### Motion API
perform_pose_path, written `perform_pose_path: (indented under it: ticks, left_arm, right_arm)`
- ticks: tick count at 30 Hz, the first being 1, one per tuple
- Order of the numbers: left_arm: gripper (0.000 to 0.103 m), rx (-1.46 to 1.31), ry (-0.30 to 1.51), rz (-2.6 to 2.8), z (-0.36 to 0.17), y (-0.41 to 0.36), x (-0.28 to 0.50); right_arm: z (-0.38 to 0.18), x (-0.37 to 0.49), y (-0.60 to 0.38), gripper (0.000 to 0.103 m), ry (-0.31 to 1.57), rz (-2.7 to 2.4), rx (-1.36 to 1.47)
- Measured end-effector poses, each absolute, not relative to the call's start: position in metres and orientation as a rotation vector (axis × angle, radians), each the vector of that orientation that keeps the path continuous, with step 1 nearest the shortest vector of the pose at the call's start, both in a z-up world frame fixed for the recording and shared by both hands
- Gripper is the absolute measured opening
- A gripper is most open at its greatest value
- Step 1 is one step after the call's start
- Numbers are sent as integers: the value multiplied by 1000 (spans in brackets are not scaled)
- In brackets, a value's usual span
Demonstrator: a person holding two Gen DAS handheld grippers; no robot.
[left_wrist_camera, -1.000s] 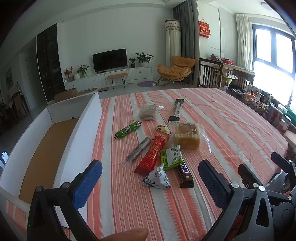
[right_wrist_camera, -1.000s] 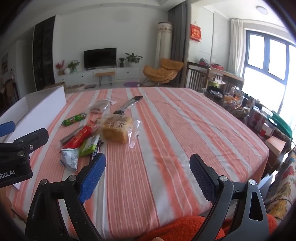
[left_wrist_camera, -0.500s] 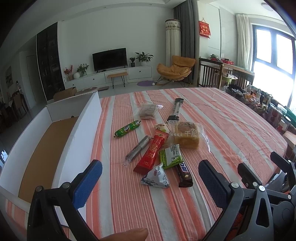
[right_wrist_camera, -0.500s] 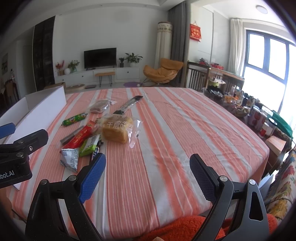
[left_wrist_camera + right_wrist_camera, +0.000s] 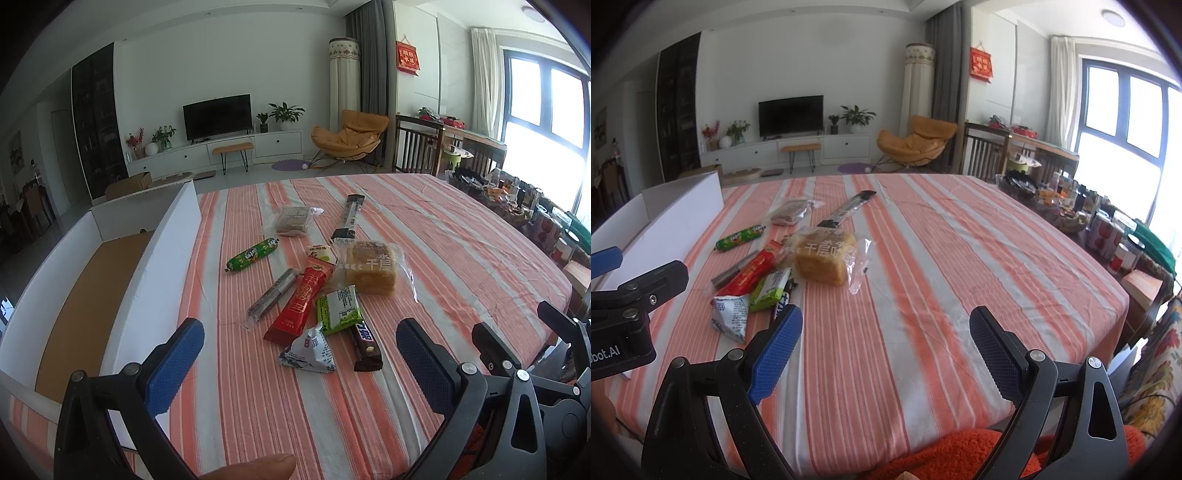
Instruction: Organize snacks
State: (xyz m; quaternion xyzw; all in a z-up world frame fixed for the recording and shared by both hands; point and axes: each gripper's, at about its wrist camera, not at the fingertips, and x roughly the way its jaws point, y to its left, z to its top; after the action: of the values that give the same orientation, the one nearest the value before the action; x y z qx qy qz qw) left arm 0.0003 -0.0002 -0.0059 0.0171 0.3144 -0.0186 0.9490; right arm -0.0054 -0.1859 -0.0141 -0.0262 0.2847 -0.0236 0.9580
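Observation:
Several snack packets lie in a loose heap on the striped tablecloth (image 5: 461,240): a bagged bread slice (image 5: 371,267), a red stick packet (image 5: 301,301), a green sausage (image 5: 252,254), a green-white wrapper (image 5: 338,304), a dark chocolate bar (image 5: 365,343), a silver triangular packet (image 5: 308,350) and a long black sachet (image 5: 349,216). A white cardboard box (image 5: 162,258) with a brown floor stands open to their left. My left gripper (image 5: 299,363) hovers open just short of the heap. My right gripper (image 5: 884,349) hangs open, right of the snacks, with the bread (image 5: 825,258) ahead to its left.
A clear bag with a brown cake (image 5: 293,219) lies behind the sausage. Beyond the table's right edge stand a cluttered side table with bottles and cans (image 5: 1108,225). A thumb (image 5: 255,467) shows at the bottom of the left wrist view. An orange fleece sleeve (image 5: 960,454) lies below the right gripper.
Almost nothing differs; the left wrist view has shifted very slightly, and both grippers stay open.

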Motion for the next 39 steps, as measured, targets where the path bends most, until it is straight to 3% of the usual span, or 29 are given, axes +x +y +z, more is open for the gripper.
perform_pose_path:
  ticks: [34, 39]
  left_arm:
    - [103, 33, 667, -39, -13, 0, 0]
    - [103, -29, 720, -16, -11, 25, 10]
  right_arm:
    - [-14, -6, -186, 94, 578, -46, -50]
    - [-18, -4, -207, 94, 596, -41, 74]
